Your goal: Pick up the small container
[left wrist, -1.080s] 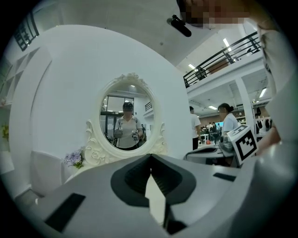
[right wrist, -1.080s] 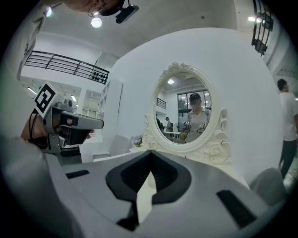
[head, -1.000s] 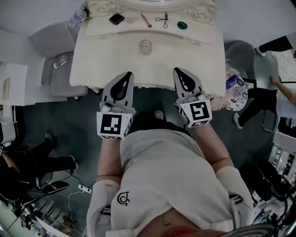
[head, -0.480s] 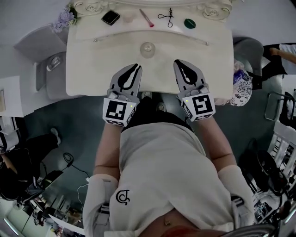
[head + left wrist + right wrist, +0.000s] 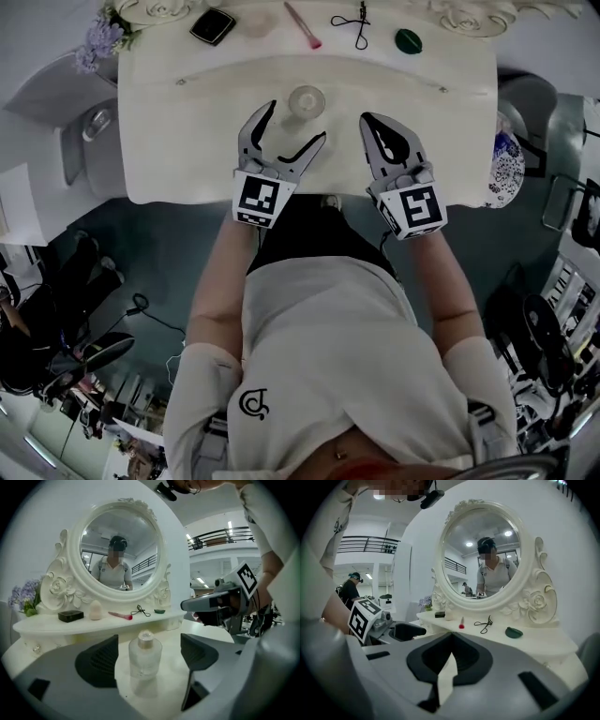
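Observation:
The small container [image 5: 307, 100] is a clear glass bottle with a pale cap, upright on the white dressing table [image 5: 187, 169]. My left gripper [image 5: 295, 122] reaches over the table's front, its jaws opening wide toward the bottle. In the left gripper view the bottle [image 5: 145, 656] stands just ahead of and between the two dark pads [image 5: 97, 660], touched by neither. My right gripper [image 5: 377, 124] hovers to the right of the bottle with its jaws shut and empty; in its own view the right gripper [image 5: 450, 641] shows closed pads.
On the table's raised back shelf lie a black box [image 5: 213, 25], a pink brush [image 5: 303, 25], a black wire tool [image 5: 353, 17] and a green dish [image 5: 408, 40]. An oval mirror [image 5: 117, 550] rises behind. Purple flowers [image 5: 94, 42] and a grey seat [image 5: 84, 141] are at the left.
Both grippers have moved forward over the table toward the bottle. The left gripper's jaws, shut before, now stand wide apart. The right gripper stays shut.

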A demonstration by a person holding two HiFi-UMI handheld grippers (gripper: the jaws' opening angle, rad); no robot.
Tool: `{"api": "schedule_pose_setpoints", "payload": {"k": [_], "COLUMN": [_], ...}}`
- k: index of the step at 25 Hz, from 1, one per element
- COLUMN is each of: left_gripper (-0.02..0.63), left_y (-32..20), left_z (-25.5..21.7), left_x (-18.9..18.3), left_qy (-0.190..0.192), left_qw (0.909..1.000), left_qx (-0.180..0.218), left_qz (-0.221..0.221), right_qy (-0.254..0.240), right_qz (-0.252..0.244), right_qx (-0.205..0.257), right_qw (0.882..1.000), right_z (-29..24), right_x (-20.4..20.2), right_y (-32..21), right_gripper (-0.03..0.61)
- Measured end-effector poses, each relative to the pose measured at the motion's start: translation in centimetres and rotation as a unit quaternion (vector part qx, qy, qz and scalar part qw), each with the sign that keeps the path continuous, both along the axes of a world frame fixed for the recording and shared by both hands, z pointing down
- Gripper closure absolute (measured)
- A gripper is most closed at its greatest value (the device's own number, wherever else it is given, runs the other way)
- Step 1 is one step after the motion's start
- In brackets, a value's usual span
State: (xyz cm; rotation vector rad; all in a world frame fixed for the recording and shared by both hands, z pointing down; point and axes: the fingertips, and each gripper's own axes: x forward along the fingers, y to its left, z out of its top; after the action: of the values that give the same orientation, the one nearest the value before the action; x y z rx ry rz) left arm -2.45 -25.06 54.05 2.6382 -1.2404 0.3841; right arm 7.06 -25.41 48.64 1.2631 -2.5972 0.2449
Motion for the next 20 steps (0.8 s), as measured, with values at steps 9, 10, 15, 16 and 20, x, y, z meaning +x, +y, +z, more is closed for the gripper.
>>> {"api": "schedule_pose_setpoints", "payload": {"k": [9,10,15,16,20], "left_gripper": [0.189,0.189,0.193,0.203,0.255], "left_y": [-2.8,-3.0,-3.8,-4.1,-4.6], "left_z": [4.9,5.1,6.4,6.4,6.5], "left_x": [2.2,2.3,3.2,3.3,3.3], "left_qy": [-0.029,-0.033,-0.044,-0.045,-0.051], "left_qw": [0.9986,0.9985,0.9972,0.9973,0.9971], "left_qx": [-0.028,-0.026,-0.043,-0.043,-0.046], "left_qz": [0.034,0.036,0.044,0.04,0.032], "right_qy": [-0.019,-0.02,-0.018,-0.017,-0.018], "right_qz": [0.031,0.035,0.043,0.044,0.049], "right_qx": [0.018,0.017,0.007,0.004,-0.006], "right_qw": [0.999,0.999,0.999,0.999,0.999], "right_z": [1.1,1.2,1.8,1.9,2.4], "right_x": [1.5,1.6,2.3,2.4,2.8], "right_y": [-3.2,-3.4,-3.6,-3.7,-3.8], "right_gripper": [0.572,0.572,0.572,0.572,0.572]}}
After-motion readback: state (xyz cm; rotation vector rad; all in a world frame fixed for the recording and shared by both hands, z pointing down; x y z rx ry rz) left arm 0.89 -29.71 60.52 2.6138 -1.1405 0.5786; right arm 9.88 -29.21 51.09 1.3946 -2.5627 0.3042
